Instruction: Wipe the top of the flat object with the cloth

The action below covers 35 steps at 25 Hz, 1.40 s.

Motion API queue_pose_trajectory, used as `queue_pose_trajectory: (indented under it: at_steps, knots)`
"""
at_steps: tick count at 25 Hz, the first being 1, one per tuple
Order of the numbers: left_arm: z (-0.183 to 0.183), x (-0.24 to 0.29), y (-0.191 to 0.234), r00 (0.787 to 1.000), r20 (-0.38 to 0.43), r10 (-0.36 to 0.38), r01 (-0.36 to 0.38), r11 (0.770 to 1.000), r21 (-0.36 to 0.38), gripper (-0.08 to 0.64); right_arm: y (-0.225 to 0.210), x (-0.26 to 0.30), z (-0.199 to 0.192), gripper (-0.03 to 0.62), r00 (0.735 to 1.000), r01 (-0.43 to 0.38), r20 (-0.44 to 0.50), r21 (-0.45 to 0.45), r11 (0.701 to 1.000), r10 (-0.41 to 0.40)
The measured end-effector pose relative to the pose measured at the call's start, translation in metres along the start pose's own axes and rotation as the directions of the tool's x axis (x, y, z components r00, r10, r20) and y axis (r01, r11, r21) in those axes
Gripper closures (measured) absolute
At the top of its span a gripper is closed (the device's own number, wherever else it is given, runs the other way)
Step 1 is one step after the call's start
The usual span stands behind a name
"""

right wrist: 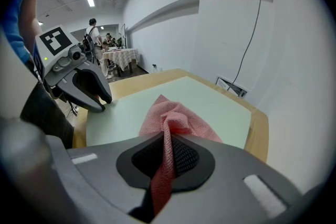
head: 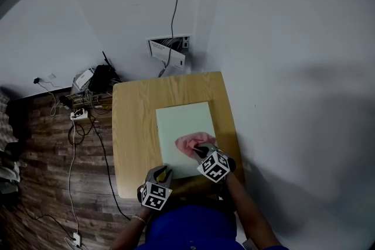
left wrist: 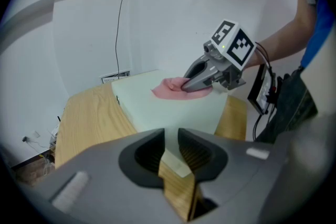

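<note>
Right gripper has its jaws clamped hard on the pink cloth. A strip of fabric is pinched between the pads, and the rest bunches out ahead onto the pale green board, over at its near right part.

Left gripper sits at the board's near left corner. Its pads are closed in on that corner with only a narrow gap between them (a brace, by the look of it).

The trouble spots, as I judge them:
- **Board:** it lies loose on the wooden table. A hard sweep could skid or twist it if the left grip is only light on that corner.
- **Contact:** the cloth is wadded, not spread. Each pass may clean just a thin stripe and leave the far half and the left side untouched.
- **Grip on the cloth:** drag on the surface could tug it out of the jaws.
- **Board's right edge:** the cloth lies close to it, so a stroke that way could carry it off onto bare wood.

The count: one board, one cloth, one table, two grippers.
</note>
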State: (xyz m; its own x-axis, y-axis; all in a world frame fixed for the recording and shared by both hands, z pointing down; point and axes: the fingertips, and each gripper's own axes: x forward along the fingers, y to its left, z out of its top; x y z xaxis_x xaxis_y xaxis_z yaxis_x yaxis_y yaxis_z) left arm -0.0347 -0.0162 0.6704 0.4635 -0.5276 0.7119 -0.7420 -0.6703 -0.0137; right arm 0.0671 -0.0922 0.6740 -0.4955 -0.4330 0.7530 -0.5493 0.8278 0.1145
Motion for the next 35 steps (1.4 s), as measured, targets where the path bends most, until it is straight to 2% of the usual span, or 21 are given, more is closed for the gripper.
queue_pose_trajectory:
  at_steps: [18, 22, 30, 35]
  knots:
    - [0.001, 0.0, -0.001, 1.0, 0.006, 0.012, -0.012, 1.0, 0.0, 0.477, -0.034, -0.03, -0.038, 0.575, 0.998, 0.057, -0.003, 0.095, 0.994, -0.057]
    - [-0.001, 0.001, -0.002, 1.0, -0.003, 0.02, -0.02, 1.0, 0.0, 0.477, -0.037, -0.033, -0.045, 0.575, 0.998, 0.058, -0.002, 0.098, 0.993, -0.058]
    - [-0.002, -0.002, -0.003, 0.998, 0.034, 0.057, -0.056, 0.998, -0.026, 0.479, -0.034, -0.036, -0.046, 0.575, 0.998, 0.06, 0.003, 0.088, 0.994, -0.061]
    - [-0.001, -0.003, -0.003, 0.999, 0.034, 0.04, -0.039, 0.998, -0.043, 0.479, -0.034, -0.034, -0.047, 0.575, 0.996, 0.091, -0.015, 0.102, 0.991, -0.09]
